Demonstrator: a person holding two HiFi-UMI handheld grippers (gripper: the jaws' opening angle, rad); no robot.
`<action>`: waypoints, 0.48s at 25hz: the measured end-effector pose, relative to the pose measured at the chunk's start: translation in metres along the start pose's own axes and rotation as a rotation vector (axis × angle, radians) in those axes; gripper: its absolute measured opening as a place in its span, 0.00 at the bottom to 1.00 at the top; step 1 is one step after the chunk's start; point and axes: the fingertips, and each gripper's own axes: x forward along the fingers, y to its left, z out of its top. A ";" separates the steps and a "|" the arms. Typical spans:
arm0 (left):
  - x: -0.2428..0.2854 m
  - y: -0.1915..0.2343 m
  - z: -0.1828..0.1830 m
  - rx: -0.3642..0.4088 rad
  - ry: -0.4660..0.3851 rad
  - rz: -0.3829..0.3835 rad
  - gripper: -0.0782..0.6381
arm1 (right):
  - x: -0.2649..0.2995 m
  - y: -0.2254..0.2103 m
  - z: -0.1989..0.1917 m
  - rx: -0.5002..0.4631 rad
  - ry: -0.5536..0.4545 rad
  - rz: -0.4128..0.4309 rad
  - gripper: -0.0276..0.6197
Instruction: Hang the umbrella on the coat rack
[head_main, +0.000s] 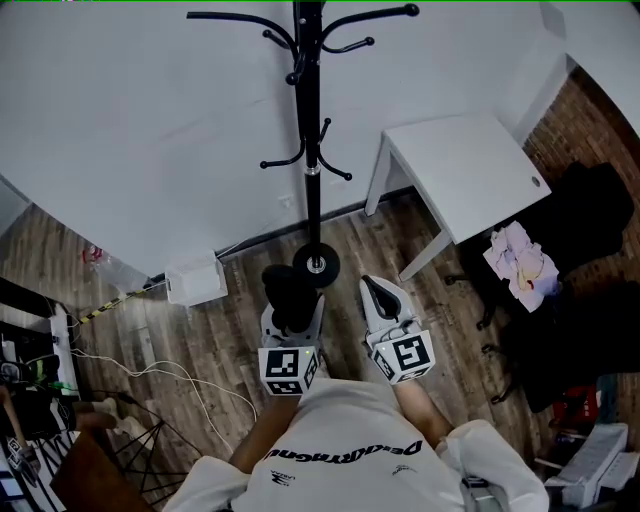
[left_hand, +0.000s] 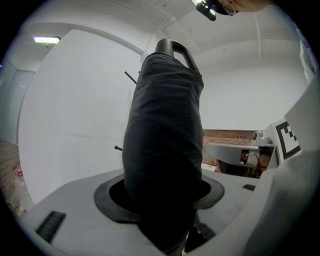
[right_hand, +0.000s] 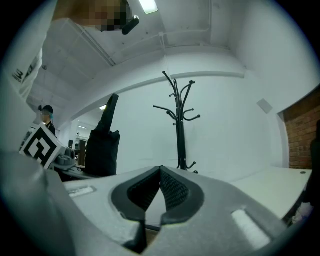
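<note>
Umbrella (left_hand: 162, 150) clamped in left gripper (head_main: 293, 306), not yet hung; coat rack (head_main: 311, 150) at twelve o'clock; right gripper (head_main: 380, 290) closed, empty.

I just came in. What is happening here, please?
A person holds a hand-held gripper in each hand and faces a black coat rack by the white wall. The left hand-held gripper is closed on a folded black umbrella, held upright. The right hand-held gripper is shut and empty. The umbrella is not yet on the rack.
</note>
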 end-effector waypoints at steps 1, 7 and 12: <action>0.008 0.006 0.001 0.000 0.005 -0.007 0.46 | 0.009 -0.002 0.000 0.000 0.001 -0.007 0.04; 0.048 0.042 0.011 0.006 0.034 -0.033 0.46 | 0.058 -0.013 -0.002 -0.001 0.002 -0.036 0.04; 0.068 0.063 0.016 -0.005 0.052 -0.039 0.46 | 0.082 -0.018 -0.004 0.009 0.006 -0.047 0.04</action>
